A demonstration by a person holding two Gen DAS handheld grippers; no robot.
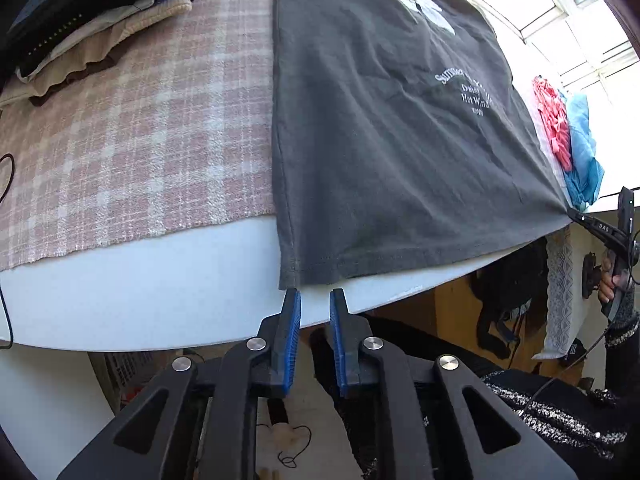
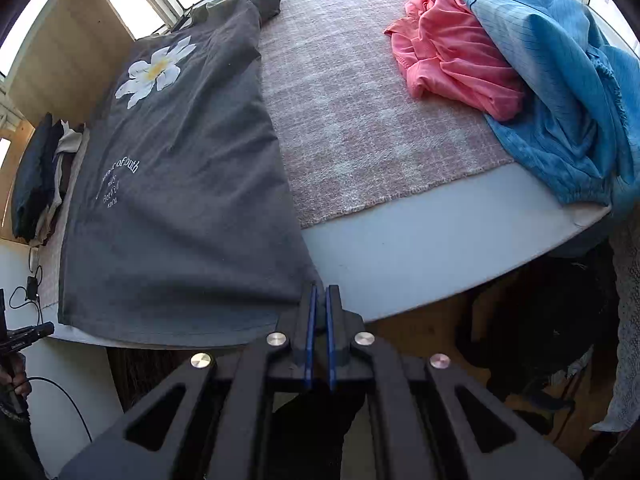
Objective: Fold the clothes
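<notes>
Left gripper: jaws parted a little, nothing between the blue pads; tips just short of the T-shirt's hem corner, not touching it. Points steeply down over the table edge.
Right gripper: jaws closed to a thin slit, at the other hem corner of the shirt. In the left wrist view the shirt corner runs taut to this gripper's tip, so it looks pinched on the cloth; from its own camera the cloth edge meets the pads, though the pinch itself is hard to see.
Grey T-shirt: spread flat, print side up, directly ahead of both grippers; hem nearest the grippers, hanging slightly over the table edge, collar end farthest away. White flower print and white lettering on it.
Table: white top, near edge just under the left tips.
Plaid cloth: pink-and-white, under the shirt, left of the left gripper's line.
Folded stack: dark and cream garments, far ahead and left of the left gripper.
Pink garment: crumpled, ahead and right of the right gripper.
Blue garment: heaped just beside the pink one, partly over it, farther right.
Person: dark speckled sleeve below right of the left gripper.
</notes>
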